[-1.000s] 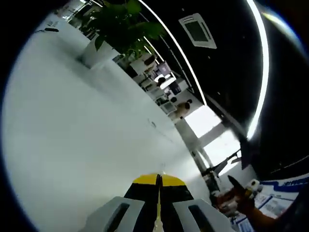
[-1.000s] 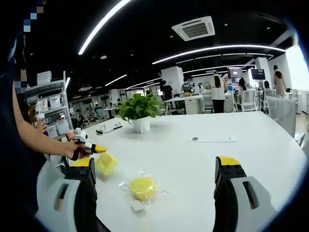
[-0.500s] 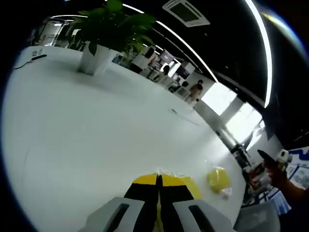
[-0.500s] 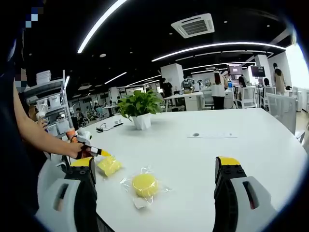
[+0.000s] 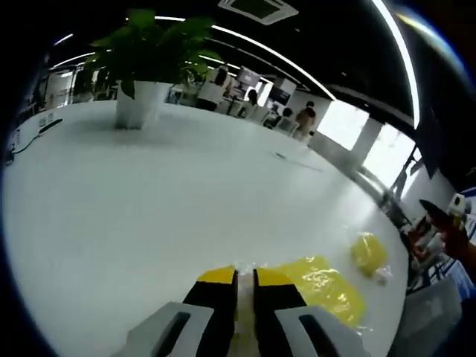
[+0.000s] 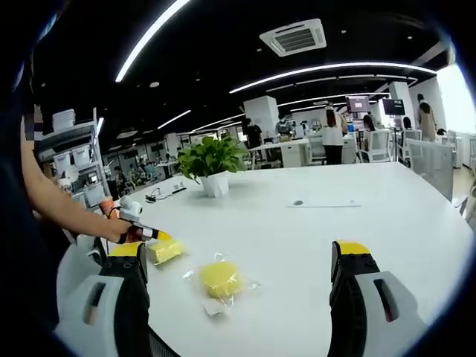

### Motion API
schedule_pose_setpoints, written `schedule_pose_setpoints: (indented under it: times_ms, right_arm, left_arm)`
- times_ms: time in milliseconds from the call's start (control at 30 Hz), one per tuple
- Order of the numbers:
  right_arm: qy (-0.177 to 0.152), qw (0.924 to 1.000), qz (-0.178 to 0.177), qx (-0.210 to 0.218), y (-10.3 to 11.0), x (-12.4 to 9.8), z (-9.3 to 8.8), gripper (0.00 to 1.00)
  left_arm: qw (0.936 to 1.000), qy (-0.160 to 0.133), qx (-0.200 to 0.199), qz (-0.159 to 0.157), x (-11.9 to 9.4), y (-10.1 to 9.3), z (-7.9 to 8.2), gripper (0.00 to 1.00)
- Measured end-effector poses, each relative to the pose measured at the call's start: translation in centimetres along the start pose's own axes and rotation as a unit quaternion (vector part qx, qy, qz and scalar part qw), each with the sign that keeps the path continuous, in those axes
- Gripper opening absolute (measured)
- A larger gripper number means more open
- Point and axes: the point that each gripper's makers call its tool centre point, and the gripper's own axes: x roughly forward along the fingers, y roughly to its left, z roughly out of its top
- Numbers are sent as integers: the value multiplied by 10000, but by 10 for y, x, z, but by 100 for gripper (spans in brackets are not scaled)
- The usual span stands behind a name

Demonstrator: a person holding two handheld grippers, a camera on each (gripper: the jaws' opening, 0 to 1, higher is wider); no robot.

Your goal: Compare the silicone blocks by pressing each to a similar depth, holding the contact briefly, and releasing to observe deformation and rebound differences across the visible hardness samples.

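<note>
Pressing nearly closed left jaws (image 5: 243,277) on bagged yellow block (image 5: 323,288), right jaws (image 6: 238,256) wide open, round block (image 6: 220,279) ahead.

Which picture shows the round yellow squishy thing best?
The right gripper view. There the round yellow block lies whole in its clear wrapper on the white table, between the open jaws. In the left gripper view it is a small lump off to the side, past the flatter yellow block.
</note>
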Motion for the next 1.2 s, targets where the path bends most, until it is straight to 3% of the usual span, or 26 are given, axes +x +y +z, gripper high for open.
schedule_pose_setpoints:
  times_ms: [133,200,367,400,567,767,1200]
  right_arm:
    - [15,10000,8,36,0,0,-2,96]
    - [27,10000,4,48,-1,1,-3,96]
    - [12,10000,15,77,0,2,-2,96]
    - [13,10000,13,77,0,3,-2,96]
    - [24,9999,28,106,1,5,-4,96]
    - [29,9999,58,117,2,7,-4,96]
    - [73,9999,103,117,5,9,-5,96]
  left_arm:
    - [9998,2,25,178,-2,10,1,23]
    - [9996,-62,-76,254,-5,15,4,36]
    - [9967,-624,-264,443,-17,24,28,68]
    - [9952,-832,-365,366,-21,22,36,72]
    - [9895,-1273,-646,223,-35,17,54,90]
    - [9858,-1566,-588,163,-48,9,69,100]
    - [9793,-1959,-505,-74,-75,-14,91,100]
